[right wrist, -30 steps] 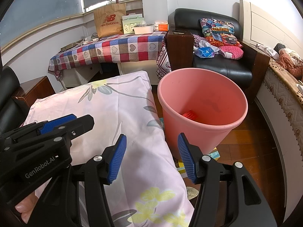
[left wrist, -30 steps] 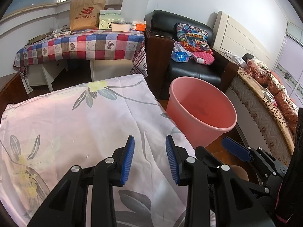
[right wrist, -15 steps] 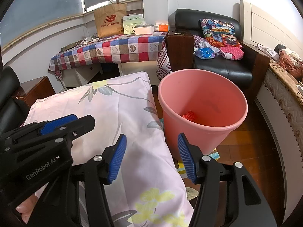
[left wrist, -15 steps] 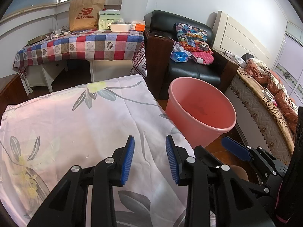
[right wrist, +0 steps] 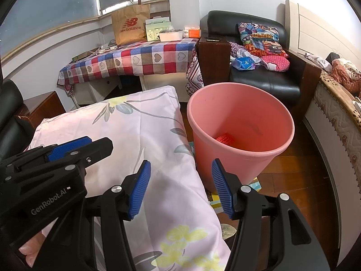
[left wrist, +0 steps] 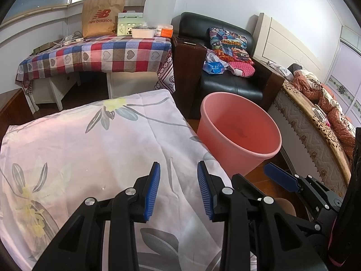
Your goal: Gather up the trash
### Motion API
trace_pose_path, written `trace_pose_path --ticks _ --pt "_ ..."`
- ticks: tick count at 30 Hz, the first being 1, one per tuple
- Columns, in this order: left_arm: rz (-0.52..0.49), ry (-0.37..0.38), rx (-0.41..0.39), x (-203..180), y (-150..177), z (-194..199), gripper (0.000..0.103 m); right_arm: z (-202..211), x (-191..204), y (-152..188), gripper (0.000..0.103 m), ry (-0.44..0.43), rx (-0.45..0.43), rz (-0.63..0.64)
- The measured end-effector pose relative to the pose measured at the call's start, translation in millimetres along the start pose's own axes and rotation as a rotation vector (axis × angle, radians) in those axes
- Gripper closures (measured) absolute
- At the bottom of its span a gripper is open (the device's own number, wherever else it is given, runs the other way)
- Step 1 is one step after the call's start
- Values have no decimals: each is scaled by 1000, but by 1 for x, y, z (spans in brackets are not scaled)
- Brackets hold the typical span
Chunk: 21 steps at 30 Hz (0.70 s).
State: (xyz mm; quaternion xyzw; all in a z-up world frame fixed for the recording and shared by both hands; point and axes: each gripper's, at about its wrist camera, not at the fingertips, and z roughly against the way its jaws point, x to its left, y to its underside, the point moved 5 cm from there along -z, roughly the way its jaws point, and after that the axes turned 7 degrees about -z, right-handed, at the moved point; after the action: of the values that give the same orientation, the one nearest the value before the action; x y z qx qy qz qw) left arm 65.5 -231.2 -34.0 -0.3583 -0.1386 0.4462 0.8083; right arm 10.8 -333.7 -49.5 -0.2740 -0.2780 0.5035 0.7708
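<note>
A pink plastic bucket (right wrist: 241, 122) stands on the wooden floor to the right of a table covered with a pale floral cloth (right wrist: 144, 131); it also shows in the left wrist view (left wrist: 239, 133). A red wrapper (right wrist: 224, 139) lies inside the bucket. My left gripper (left wrist: 178, 189) is open and empty above the cloth (left wrist: 90, 149). My right gripper (right wrist: 180, 187) is open and empty over the cloth's right edge, just in front of the bucket. The left gripper (right wrist: 67, 149) shows at the left of the right wrist view.
Colourful packets (right wrist: 255, 185) lie on the floor at the bucket's base. A black armchair (right wrist: 259, 76) with cushions stands behind the bucket. A checked-cloth table (right wrist: 135, 61) with a paper bag (right wrist: 130, 24) stands at the back. A bed (right wrist: 338, 103) runs along the right.
Both grippers have stayed open and nearly still; the views have only shifted very slightly.
</note>
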Motion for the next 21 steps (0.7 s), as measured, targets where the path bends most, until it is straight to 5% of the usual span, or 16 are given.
trace_pose_path --ticks 21 --pt "-2 3 8 0 3 -3 69 -1 1 1 46 0 3 1"
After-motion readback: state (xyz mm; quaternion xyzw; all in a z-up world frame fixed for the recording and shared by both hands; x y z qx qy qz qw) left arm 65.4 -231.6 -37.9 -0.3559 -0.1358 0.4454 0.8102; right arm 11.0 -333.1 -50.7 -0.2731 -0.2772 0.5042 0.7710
